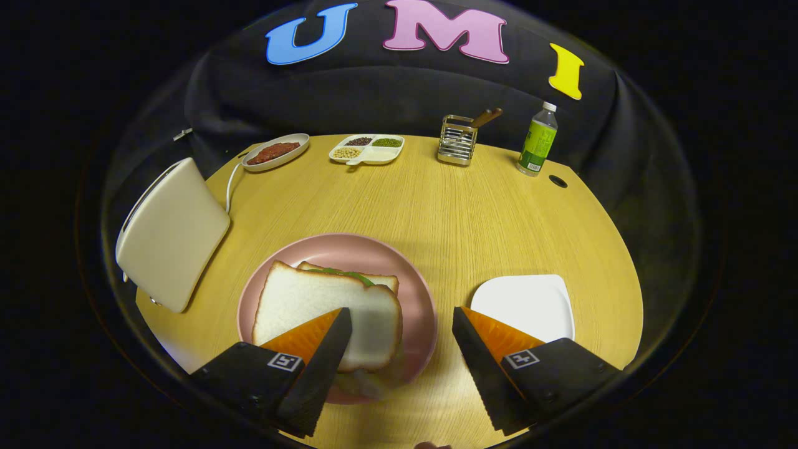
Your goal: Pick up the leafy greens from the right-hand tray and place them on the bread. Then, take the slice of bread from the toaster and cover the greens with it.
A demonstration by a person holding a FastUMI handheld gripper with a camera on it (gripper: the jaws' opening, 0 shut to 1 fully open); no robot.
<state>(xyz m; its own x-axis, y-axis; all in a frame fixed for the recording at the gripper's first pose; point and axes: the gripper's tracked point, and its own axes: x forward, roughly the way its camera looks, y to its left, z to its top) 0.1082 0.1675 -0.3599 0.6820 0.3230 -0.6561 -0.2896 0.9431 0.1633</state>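
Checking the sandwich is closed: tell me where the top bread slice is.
The top bread slice lies on the pink plate, over the greens, right of the toaster.

On the round wooden counter [436, 206], the pink round plate [416, 293] sits near the front edge, carrying a top slice of white bread [312, 299] over green leafy greens [352, 274] and a lower slice. The cream toaster [171, 234] stands at the left edge, the white square tray [527, 302] right of the plate. Along the far edge stand an oval dish [275, 152], a divided tray [368, 149], a metal rack [457, 140] and a plastic bottle [537, 140]. The gripper [399, 340] has its fingers spread apart, the left over the bread.
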